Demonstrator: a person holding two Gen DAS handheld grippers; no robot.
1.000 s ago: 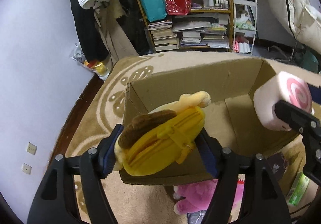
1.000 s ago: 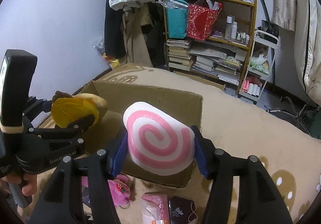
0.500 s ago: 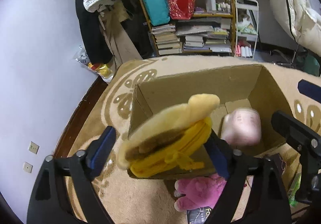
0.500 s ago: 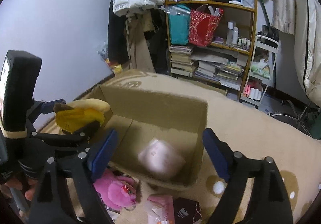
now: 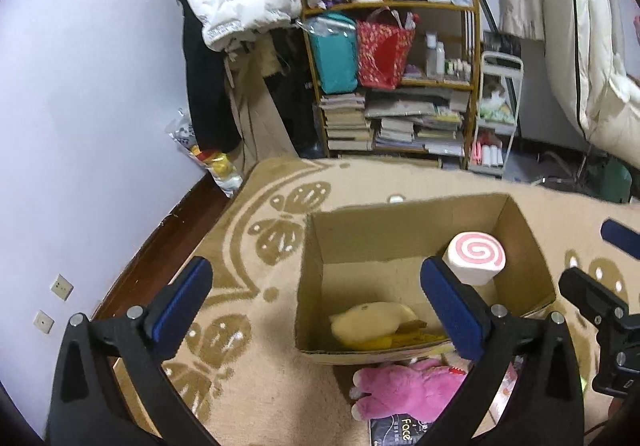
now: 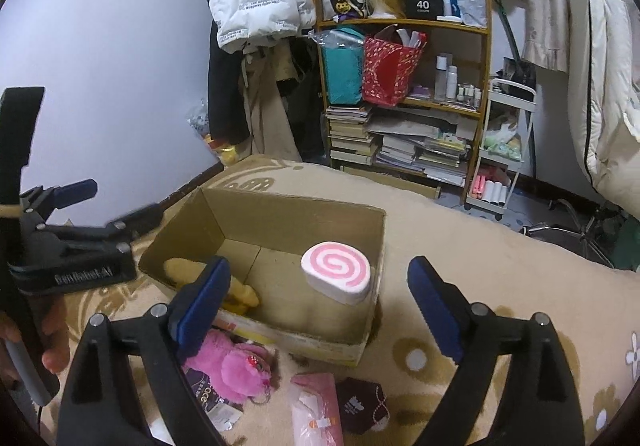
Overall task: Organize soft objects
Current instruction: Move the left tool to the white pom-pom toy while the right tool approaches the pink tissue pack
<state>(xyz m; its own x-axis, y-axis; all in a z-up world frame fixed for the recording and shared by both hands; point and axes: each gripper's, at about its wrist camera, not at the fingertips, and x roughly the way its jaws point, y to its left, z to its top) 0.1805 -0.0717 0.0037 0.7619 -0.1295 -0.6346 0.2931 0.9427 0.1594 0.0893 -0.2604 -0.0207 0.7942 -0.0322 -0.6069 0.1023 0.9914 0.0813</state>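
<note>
The patterned carpet [image 5: 256, 238] covers the floor, and on it stands the open cardboard box [image 5: 360, 230], the landmark here. Beyond the box, against the wall, is a wooden shelf [image 6: 404, 94] stacked with books and bags. Inside the box, the pink-and-white swirl cushion [image 6: 336, 272] stands on end against the right wall, and the yellow plush [image 5: 372, 324] lies on the bottom at the near left corner. Just outside the box's near wall, on the carpet, lies a pink plush [image 5: 404, 390]. The left tongs [image 5: 316, 306] are spread wide and hold nothing, above the box's near left side. The right tongs [image 6: 320, 304] are likewise wide and empty, above its near wall.
</note>
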